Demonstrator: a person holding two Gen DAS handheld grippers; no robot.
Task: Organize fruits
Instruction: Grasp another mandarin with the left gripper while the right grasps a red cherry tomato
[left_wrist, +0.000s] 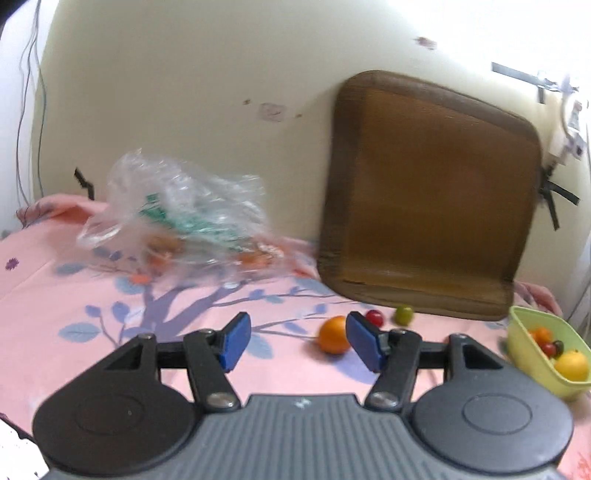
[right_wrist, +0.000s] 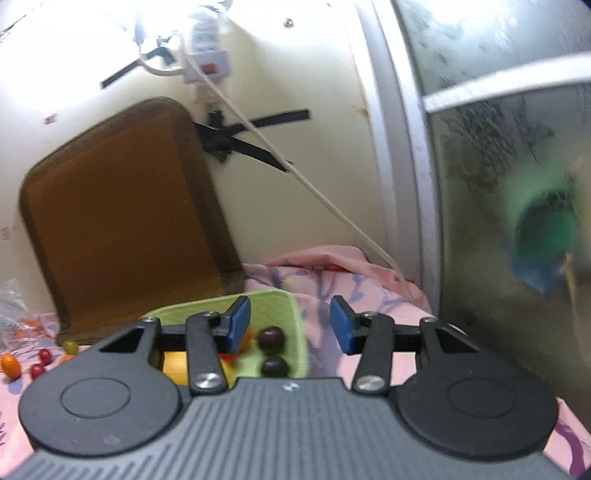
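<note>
- Left gripper (left_wrist: 298, 341): jaws wide apart, holding nothing, above the pink floral cloth (left_wrist: 92, 295).
- Right gripper (right_wrist: 290, 328): jaws apart, empty, near the green bowl (right_wrist: 291, 306), which already holds some fruit.
- Loose orange fruit (left_wrist: 333, 334) lies just left of the left gripper's right pad; red cherry tomato (left_wrist: 374, 316) and green one (left_wrist: 403, 314) sit farther back.
- Probably next: centre the jaws on the orange fruit, lower, close gently, then carry it right to the bowl.

No text, label or number is legible anywhere in either wrist view.
</note>
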